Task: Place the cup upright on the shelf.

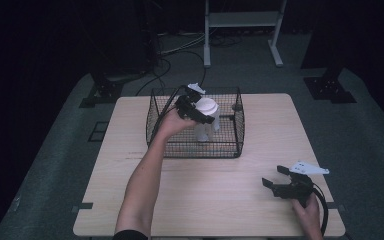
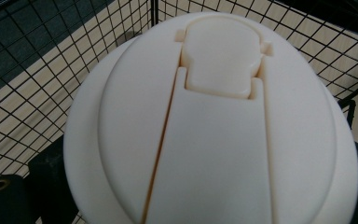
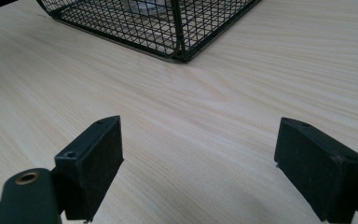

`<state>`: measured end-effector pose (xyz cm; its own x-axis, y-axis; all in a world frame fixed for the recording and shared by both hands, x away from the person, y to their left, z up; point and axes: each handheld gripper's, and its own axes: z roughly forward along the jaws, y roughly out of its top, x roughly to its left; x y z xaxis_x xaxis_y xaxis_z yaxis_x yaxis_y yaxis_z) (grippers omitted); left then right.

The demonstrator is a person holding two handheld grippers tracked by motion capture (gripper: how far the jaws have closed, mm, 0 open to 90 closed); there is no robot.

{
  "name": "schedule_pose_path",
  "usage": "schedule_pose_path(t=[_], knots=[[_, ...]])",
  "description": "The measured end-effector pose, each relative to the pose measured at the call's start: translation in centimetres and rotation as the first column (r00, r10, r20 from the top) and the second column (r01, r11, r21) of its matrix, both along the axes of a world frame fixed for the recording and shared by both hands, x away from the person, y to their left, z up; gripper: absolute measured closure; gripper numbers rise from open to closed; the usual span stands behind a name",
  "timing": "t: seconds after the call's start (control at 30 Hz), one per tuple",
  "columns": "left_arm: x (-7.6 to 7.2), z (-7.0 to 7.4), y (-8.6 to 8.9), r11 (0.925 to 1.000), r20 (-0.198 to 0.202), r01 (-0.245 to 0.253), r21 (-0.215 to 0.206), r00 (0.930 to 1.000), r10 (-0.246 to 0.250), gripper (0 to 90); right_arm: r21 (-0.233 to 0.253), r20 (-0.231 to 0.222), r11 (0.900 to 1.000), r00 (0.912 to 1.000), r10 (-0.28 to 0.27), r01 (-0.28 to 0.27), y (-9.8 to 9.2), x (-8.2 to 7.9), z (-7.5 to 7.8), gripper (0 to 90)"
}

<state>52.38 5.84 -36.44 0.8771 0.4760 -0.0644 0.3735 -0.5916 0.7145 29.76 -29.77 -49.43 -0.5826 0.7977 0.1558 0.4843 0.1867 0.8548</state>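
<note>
Left gripper (image 1: 200, 113) over the black wire-mesh basket (image 1: 230, 146) at the far middle of the pale wooden counter (image 1: 220, 190), jaws closed around the upper part of a white plastic cup with a flat white lid (image 1: 206, 107). Cup upright, held inside the basket's walls, toward the left half of the basket; whether raised off the basket floor or standing on it, impossible to tell. In the left gripper view, white lid (image 2: 214, 135) very close, with a raised flap and a long seam down the middle, basket mesh (image 2: 37, 84) behind and wood grain under the mesh. Left forearm stretched from the near edge up to the basket's near-left side.

Right gripper (image 1: 278, 179) low over the near right part of the counter, well apart from the basket, grey three-cornered plate on top, cable looping back toward the hand. Jaws wide apart with bare wood (image 3: 191, 140) between, holding nothing. Near corner of the basket (image 3: 177, 32) farther off in the right gripper view.
</note>
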Motion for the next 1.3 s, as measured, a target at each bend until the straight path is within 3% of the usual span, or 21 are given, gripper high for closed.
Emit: schedule_pose_path(t=[0.43,0.67,0.93,1.3], knots=[[-0.1,-0.3,0.0,0.9998,0.018,0.009,-0.015,0.9998,-0.009,5.0,0.015,-0.006,1.000,1.0000,0.001,-0.001,-0.2,0.0,0.0,14.3],[-0.4,-0.2,-0.2,1.0000,0.025,0.007,0.001,0.9997,-0.007,4.9,0.014,-0.008,1.000,1.0000,0.001,-0.001,-0.2,-0.1,0.0,14.3],[-0.7,-0.5,0.3,0.9996,0.040,0.008,-0.027,0.9992,-0.007,4.8,0.009,-0.007,1.000,1.0000,-0.004,0.004,-0.1,-0.1,0.0,14.3],[-1.1,-0.4,0.9,0.9997,0.044,0.008,-0.025,0.9990,-0.007,4.5,0.010,-0.006,1.000,1.0000,-0.005,0.005,-0.2,-0.1,0.0,14.3]])
